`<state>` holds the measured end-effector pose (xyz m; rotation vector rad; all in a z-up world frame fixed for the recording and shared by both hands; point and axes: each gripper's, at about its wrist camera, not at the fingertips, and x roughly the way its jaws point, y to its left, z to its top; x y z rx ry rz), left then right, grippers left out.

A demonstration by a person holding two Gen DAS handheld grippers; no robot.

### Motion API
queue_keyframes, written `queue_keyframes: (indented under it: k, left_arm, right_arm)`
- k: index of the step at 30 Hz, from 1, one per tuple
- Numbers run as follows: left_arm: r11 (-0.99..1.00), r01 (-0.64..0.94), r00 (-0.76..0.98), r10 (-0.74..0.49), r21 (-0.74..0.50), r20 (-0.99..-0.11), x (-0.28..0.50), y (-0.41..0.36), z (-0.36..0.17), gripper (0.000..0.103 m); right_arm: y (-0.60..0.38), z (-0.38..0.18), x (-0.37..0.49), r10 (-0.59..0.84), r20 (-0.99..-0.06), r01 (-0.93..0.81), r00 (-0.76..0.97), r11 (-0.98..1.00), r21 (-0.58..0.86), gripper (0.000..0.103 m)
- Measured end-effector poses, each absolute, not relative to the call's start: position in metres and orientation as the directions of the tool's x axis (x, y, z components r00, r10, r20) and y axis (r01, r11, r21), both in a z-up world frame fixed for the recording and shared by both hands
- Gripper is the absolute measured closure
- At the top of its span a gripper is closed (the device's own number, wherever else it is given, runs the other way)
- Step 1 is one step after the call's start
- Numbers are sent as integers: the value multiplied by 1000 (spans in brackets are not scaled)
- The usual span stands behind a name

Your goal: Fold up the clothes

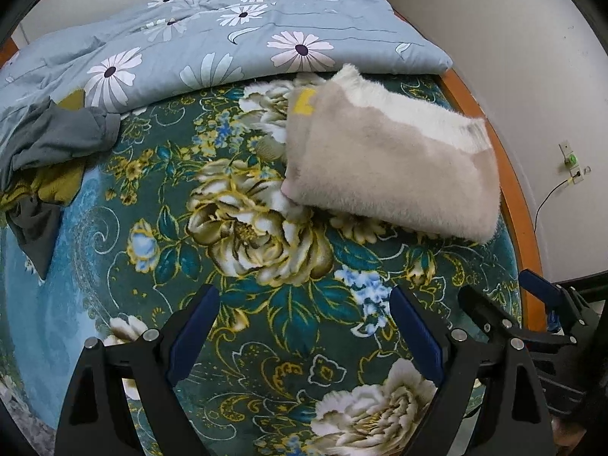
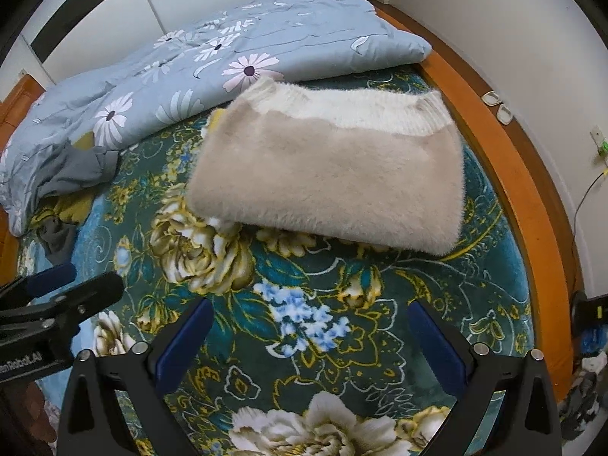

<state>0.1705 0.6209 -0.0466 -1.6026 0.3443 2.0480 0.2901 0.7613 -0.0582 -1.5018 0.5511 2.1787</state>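
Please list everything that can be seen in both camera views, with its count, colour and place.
Fluffy folded sweater: one, beige with a white ribbed band, lying on the blanket, right of centre.
Plush floral blanket: one, dark green with cream and blue flowers, covering the bed.
Quilt with daisy print: one, light blue, across the far end of the bed.
Crumpled grey garment: one, grey, at the left edge by the quilt.
Olive-yellow cloth: one, mustard, partly under the grey garment.
Wooden bed frame: one, orange-brown, along the right side.
Left gripper: black with blue pads, open, empty.
Right gripper: same colours, open, empty.
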Motion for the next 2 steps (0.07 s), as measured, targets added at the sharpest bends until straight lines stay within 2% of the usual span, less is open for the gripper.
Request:
queue_keyframes:
  k: [2]
  left_arm:
    - [-837,-536,-176,243,-115,-954,170,622,-44,12]
  right_arm:
    - [760,-60,290,126,-943,-552,-308,-831,69,0]
